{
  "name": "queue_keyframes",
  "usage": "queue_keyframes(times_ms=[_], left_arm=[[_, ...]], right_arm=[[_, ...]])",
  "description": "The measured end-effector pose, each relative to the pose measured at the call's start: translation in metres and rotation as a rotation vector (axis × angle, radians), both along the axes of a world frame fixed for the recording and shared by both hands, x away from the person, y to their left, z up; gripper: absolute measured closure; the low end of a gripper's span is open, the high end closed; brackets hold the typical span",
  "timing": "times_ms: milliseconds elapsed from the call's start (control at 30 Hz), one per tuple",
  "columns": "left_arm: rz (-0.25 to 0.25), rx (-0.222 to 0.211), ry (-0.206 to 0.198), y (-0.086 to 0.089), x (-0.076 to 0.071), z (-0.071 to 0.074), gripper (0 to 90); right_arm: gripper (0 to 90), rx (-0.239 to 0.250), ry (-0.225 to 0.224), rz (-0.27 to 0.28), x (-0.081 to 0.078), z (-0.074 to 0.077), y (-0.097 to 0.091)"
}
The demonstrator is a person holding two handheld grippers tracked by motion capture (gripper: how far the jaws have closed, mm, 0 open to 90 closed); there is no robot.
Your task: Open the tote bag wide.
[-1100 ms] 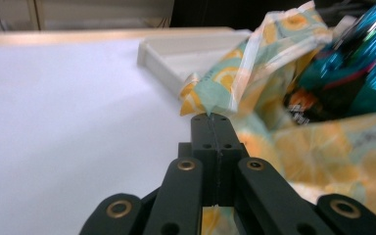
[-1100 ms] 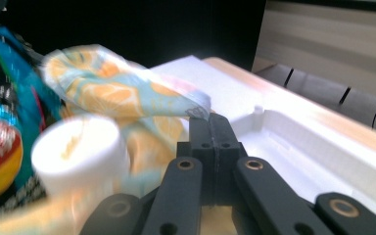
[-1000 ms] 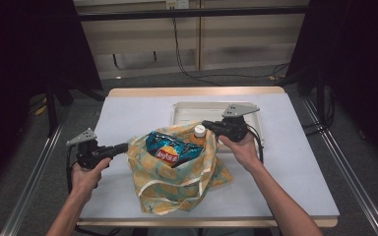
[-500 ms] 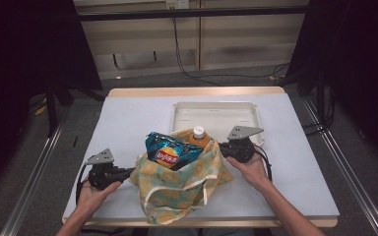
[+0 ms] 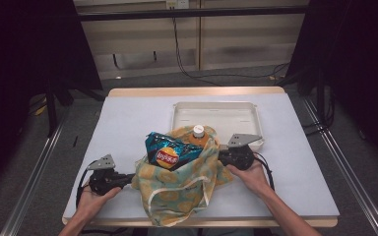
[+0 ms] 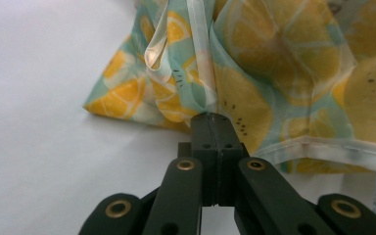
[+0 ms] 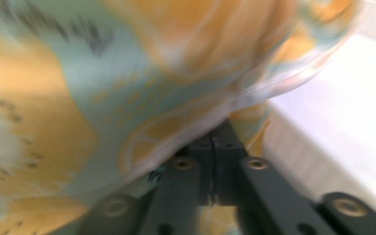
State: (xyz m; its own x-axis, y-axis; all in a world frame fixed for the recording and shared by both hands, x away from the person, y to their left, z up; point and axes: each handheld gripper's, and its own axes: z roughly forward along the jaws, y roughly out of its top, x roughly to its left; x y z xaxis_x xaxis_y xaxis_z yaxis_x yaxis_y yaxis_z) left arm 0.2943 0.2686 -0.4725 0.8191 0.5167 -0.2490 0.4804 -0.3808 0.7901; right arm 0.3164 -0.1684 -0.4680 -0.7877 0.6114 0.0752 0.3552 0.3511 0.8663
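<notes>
A lemon-print cloth bag sits at the front middle of the table with its mouth spread. Out of it stick a blue chips packet and an orange bottle with a white cap. My left gripper is at the bag's left edge; in the left gripper view its jaws are shut on a fold of the bag's fabric. My right gripper is at the bag's right edge, and in the blurred right gripper view it is shut on the cloth.
A white tray lies behind the bag, close to my right gripper, and its rim passes by the right jaw. The white table top has bare room at left and far right. Its front edge is near the bag.
Both grippers have come down and toward the table's front edge, drawing apart. The bag came with them, now lower and wider open.
</notes>
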Motion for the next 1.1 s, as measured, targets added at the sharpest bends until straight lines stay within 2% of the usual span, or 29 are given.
queue_keyframes(times_ms=[100, 267, 333, 467, 567, 600, 667, 700, 800, 933, 1067, 1100], left_arm=[[0.017, -0.036, -0.042, 0.003, -0.002, 0.008, 79.5], [0.065, -0.089, -0.089, 0.011, -0.005, 0.020, 68.0], [0.098, -0.111, -0.097, 0.015, -0.006, 0.024, 62.0], [0.131, -0.144, -0.132, 0.027, -0.009, 0.030, 54.6], [0.159, -0.164, -0.164, 0.034, -0.012, 0.038, 52.2], [0.146, -0.177, -0.174, 0.035, -0.012, 0.040, 51.8], [0.150, -0.169, -0.201, 0.035, -0.014, 0.047, 51.6], [0.132, -0.192, -0.204, 0.034, -0.014, 0.050, 52.8], [0.112, -0.188, -0.230, 0.027, -0.010, 0.060, 57.4], [0.082, -0.187, -0.236, 0.008, 0.006, 0.064, 56.0], [0.076, -0.136, -0.229, -0.014, 0.032, 0.064, 46.5], [0.086, -0.103, -0.235, -0.018, 0.036, 0.063, 43.7]], right_arm=[[75.1, 0.039, -0.031, -0.015, -0.002, 0.014, -0.008], [63.5, 0.076, -0.090, -0.052, -0.014, 0.036, -0.020], [63.2, 0.095, -0.110, -0.053, -0.018, 0.044, -0.024], [58.9, 0.125, -0.142, -0.069, -0.024, 0.059, -0.032], [57.1, 0.140, -0.159, -0.074, -0.024, 0.066, -0.033], [56.2, 0.150, -0.158, -0.074, -0.023, 0.068, -0.032], [53.7, 0.152, -0.149, -0.068, -0.020, 0.069, -0.028], [52.8, 0.153, -0.147, -0.066, -0.019, 0.069, -0.026], [47.6, 0.175, -0.140, -0.056, -0.015, 0.070, -0.015], [41.7, 0.187, -0.120, -0.042, -0.010, 0.069, -0.002], [39.1, 0.167, -0.114, -0.043, -0.009, 0.067, 0.006], [39.0, 0.164, -0.111, -0.043, -0.008, 0.065, 0.006]])
